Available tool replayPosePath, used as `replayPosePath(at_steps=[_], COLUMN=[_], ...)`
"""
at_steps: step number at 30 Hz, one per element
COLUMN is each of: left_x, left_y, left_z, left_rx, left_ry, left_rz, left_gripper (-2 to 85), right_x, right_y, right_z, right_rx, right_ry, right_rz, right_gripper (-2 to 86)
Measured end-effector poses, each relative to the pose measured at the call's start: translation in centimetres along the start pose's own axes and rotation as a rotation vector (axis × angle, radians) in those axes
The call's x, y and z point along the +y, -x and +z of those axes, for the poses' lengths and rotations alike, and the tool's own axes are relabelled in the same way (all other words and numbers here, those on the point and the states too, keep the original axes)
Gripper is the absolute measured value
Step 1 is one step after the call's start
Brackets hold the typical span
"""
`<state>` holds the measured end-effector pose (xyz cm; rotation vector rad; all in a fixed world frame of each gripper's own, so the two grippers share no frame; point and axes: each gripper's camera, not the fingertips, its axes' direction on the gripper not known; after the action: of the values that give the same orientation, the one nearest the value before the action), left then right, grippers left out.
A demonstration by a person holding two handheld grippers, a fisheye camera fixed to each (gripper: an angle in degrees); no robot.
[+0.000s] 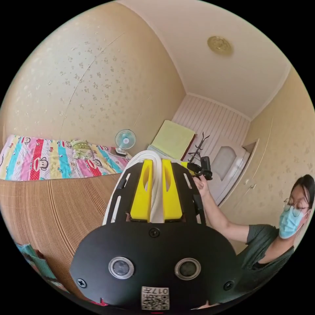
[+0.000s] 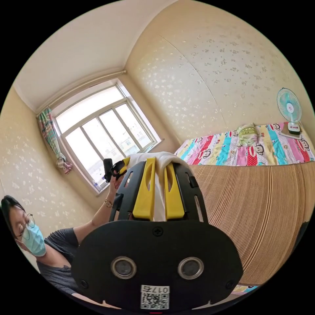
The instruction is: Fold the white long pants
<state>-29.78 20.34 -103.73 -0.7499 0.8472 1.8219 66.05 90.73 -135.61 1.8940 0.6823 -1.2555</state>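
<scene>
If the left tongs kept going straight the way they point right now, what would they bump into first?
Hard to be sure of depth, but the left tongs, shut on the white cloth pants, point towards the folded pale green cloth leaning at the white panelled wall. That would likely come first.

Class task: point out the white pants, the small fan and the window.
white pants (image 1: 157, 183): left gripper view, fold pinched between the yellow jaws.
small fan (image 2: 289, 105): right gripper view, centre of its grille.
window (image 2: 105, 128): right gripper view, middle pane.
</scene>
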Motion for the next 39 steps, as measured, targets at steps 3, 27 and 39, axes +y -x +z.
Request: replayPosePath(at_steps=[3,27,39], left_x=[7.8,32.3,29.7], left_y=[3.0,21.7,12.5], left_z=[2.0,14.0,1.5], left_rx=[0.003,-0.136,-0.129], left_ry=[0.129,0.432,0.332], left_rz=[0.001,-0.647,-0.554], left_gripper=[5.1,28.0,10.0], right_x=[5.4,27.8,26.3], right_y=[-2.4,-24.7,-18.1], right_z=[2.9,16.7,25.7], right_rx=[-0.025,-0.081,-0.439], right_ry=[0.057,0.361,0.378], right_rz=[-0.023,0.513,0.382], right_gripper=[0.2,23.8,10.0])
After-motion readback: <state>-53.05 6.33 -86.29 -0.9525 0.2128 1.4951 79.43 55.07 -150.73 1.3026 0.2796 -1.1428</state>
